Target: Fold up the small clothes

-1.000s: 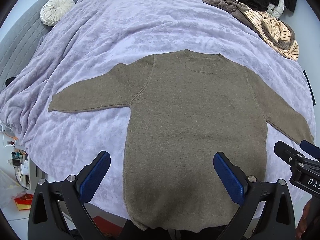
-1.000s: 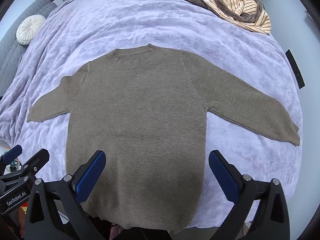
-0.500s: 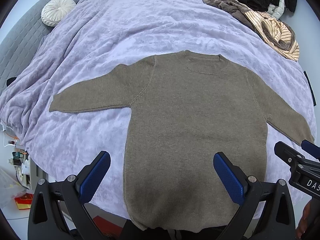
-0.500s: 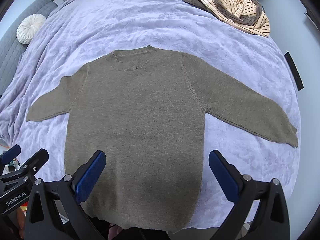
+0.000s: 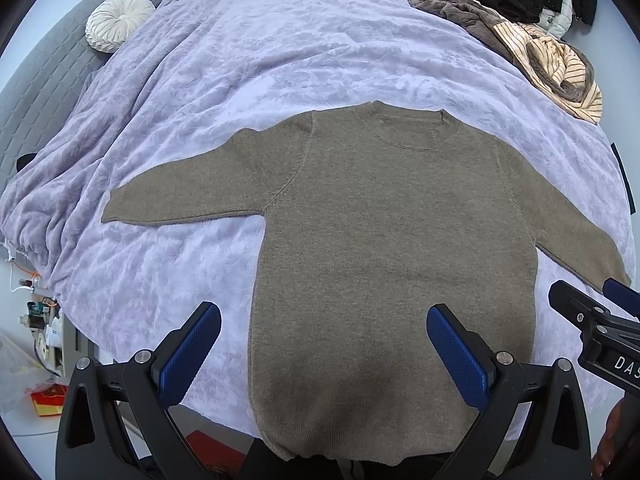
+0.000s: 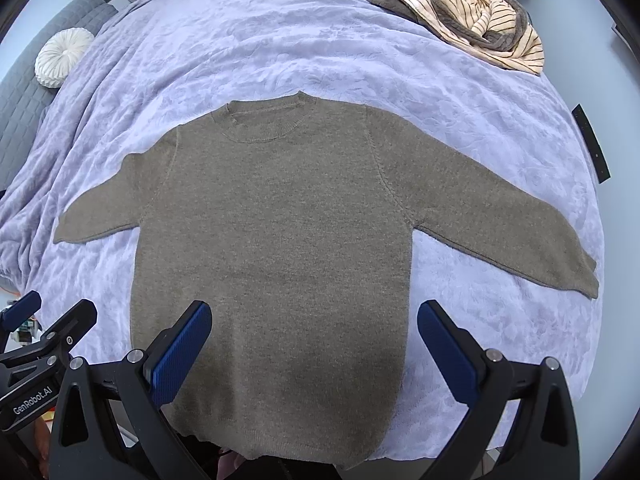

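Nothing has moved; left tool (image 5: pixel 324 338) and right tool (image 6: pixel 314 334) hover wide open, empty, above the sweater (image 6: pixel 280 240).

The sweater (image 5: pixel 392 248) is a fine-gauge knit in matt olive-brown, with ribbed collar and hem. Beneath it, the bedspread (image 5: pixel 280 52) is lavender plush cloth with a crushed, faintly sheeny pile. At upper left of the frame, a round cushion (image 5: pixel 118 22) shows pleated white fabric against a quilted grey headboard (image 5: pixel 44 80). At upper right, the clothes pile (image 6: pixel 452 12) includes brown fleece and striped cream cloth. The left gripper (image 5: pixel 324 344) and right gripper (image 6: pixel 314 340) have matt black plastic frames, ribbed blue rubbery pads (image 6: pixel 180 356) and bright metal screws.
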The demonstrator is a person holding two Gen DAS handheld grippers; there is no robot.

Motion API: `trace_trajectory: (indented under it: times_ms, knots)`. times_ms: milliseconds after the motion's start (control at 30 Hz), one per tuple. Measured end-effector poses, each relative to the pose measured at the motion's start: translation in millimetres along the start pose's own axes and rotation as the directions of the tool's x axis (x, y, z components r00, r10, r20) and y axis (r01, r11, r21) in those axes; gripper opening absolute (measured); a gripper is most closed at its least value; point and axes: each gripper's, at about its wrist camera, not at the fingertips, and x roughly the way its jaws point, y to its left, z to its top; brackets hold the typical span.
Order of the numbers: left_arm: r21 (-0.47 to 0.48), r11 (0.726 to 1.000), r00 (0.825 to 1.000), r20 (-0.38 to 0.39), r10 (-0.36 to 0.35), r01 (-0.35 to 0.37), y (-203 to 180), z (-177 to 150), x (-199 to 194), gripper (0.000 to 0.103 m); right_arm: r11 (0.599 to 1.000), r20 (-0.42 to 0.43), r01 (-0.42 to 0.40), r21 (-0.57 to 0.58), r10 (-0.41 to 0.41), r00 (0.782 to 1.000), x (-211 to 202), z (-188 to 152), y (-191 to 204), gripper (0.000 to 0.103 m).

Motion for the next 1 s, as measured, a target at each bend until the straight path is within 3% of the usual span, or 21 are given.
trace_trajectory:
  times_ms: [700,1000]
  knots:
    - [-0.014,1.0,1.0,0.004,0.018,-0.018,1.9,0.8,0.5,0.103,1.0,-0.007,-0.008,0.0,0.008,1.0,4.7,6.9,7.2,0.102]
    - [-0.024,1.0,0.999,-0.03,-0.016,0.016,2.9,3.3,8.2,0.103,1.0,-0.025,0.004,0.012,-0.004,1.0,9.7,5.1,6.8,0.102]
